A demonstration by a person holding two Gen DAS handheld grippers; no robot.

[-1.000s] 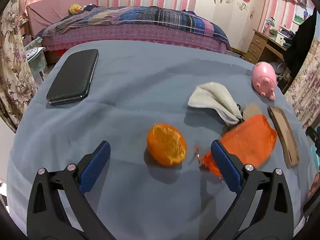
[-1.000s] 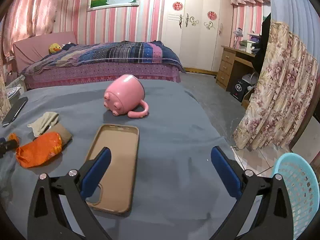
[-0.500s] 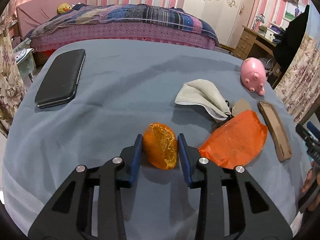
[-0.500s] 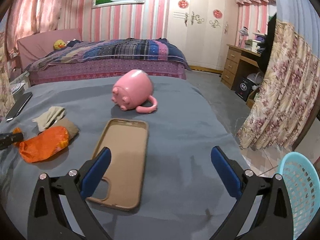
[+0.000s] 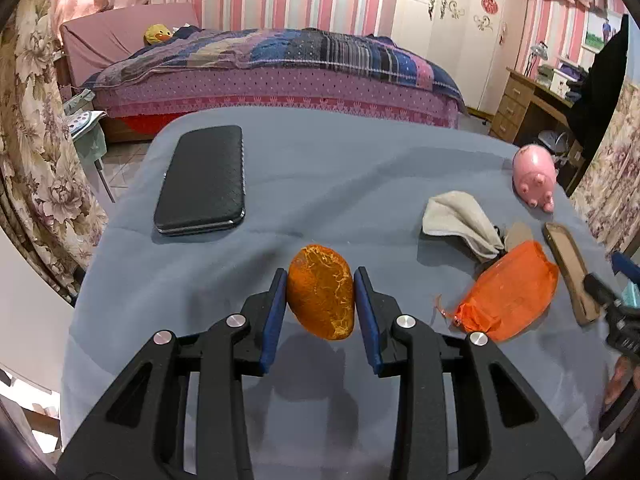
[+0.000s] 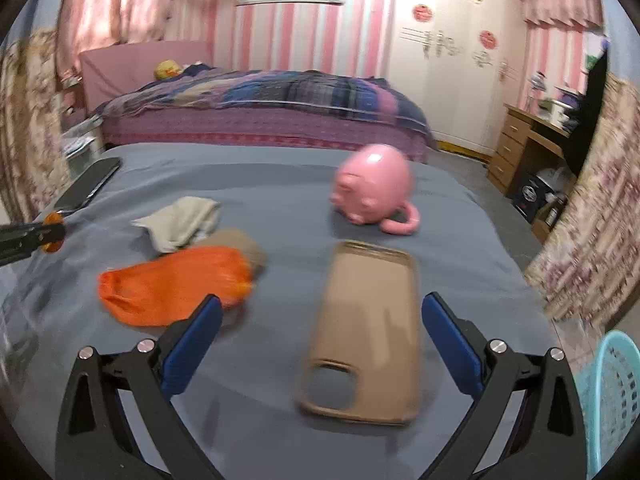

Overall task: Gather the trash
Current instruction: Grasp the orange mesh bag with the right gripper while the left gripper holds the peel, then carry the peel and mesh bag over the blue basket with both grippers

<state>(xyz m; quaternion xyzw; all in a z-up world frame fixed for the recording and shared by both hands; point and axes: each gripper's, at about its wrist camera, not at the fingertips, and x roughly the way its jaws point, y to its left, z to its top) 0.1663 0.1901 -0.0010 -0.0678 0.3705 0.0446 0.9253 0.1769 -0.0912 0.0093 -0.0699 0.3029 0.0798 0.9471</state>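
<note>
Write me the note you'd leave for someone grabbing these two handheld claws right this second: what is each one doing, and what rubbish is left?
Left gripper: shut on the orange peel, lifted just clear of the grey cloth.
Right gripper: open, empty, above the tan phone case.
Done: peel picked up; nothing binned yet as far as can be seen.
Left: carry the peel to the light-blue basket on the floor at the right; then probably the orange plastic bag and the crumpled cloth.
Likely not trash: pink pig mug, black case.

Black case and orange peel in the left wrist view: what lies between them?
Only bare grey cloth lies between the black case and the orange peel, seen in the left wrist view.
</note>
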